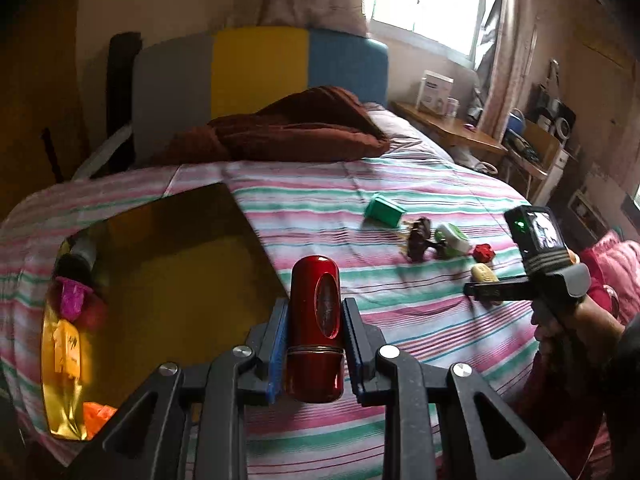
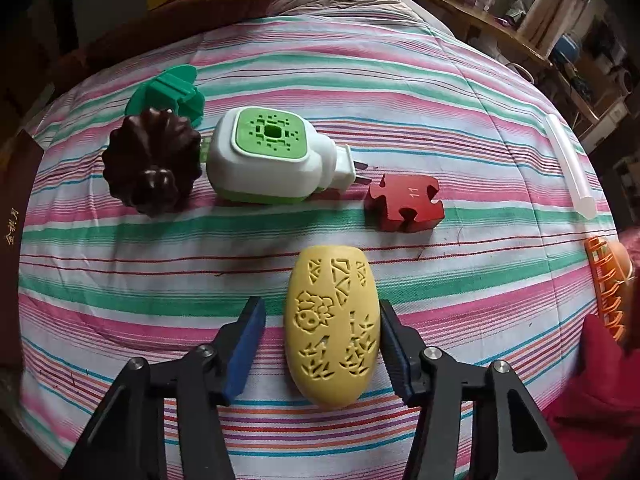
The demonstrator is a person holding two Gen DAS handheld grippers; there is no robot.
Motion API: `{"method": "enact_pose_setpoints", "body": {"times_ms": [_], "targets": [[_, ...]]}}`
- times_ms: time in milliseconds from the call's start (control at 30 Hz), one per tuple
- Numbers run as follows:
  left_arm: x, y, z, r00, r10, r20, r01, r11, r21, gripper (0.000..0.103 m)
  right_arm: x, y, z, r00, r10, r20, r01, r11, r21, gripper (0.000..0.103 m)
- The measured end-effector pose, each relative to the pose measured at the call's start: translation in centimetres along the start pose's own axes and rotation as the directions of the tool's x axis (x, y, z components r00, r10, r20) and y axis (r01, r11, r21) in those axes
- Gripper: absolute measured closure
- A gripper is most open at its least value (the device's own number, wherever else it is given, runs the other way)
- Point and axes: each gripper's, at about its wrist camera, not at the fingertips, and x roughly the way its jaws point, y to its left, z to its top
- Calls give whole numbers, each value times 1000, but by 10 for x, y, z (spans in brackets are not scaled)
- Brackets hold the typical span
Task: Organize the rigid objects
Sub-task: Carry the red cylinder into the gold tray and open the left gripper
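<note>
Red lacquered metal, by its look, made up the capsule-shaped case point(image 1: 316, 328) that my left hand-held gripper point(image 1: 316, 344) held clamped between its blue pads, gripped across the lower body just above the seam; it hung over the striped bed point(image 1: 400, 320) just beside the gold-lined box point(image 1: 168, 280), where a pink piece and an orange one already lay; I judged the case stiff, smooth and apt to slip, so a hold across its straight middle suited it better than one on the rounded ends.

Beyond the box, across the bed, my right hand-held gripper point(image 2: 320, 344) stood with its jaws apart around the yellow carved oval point(image 2: 332, 328); the right pad lay at its flank, the left one clear of it, so nothing was yet gripped; the oval looked hard, light and matt, likely easy to pinch across its narrow width.

Farther from the box than the oval lay the red puzzle block point(image 2: 404, 204), the white and green plug-in device point(image 2: 272, 160), the dark ribbed mould point(image 2: 152, 160) and the green clip point(image 2: 168, 88).
</note>
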Motion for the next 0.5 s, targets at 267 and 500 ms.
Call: {"method": "enact_pose_setpoints", "body": {"times_ms": [267,500], "targets": [[14,94,-2,995,-23,-101,-1,974,-227,78,-18,18,-14,1000,3,11,-3,1000,-31,59],[40,171,20,984,99,-148,-139,947,-291,78,-21,20,-17,1000,10,9,-10,1000,-24,59]]}}
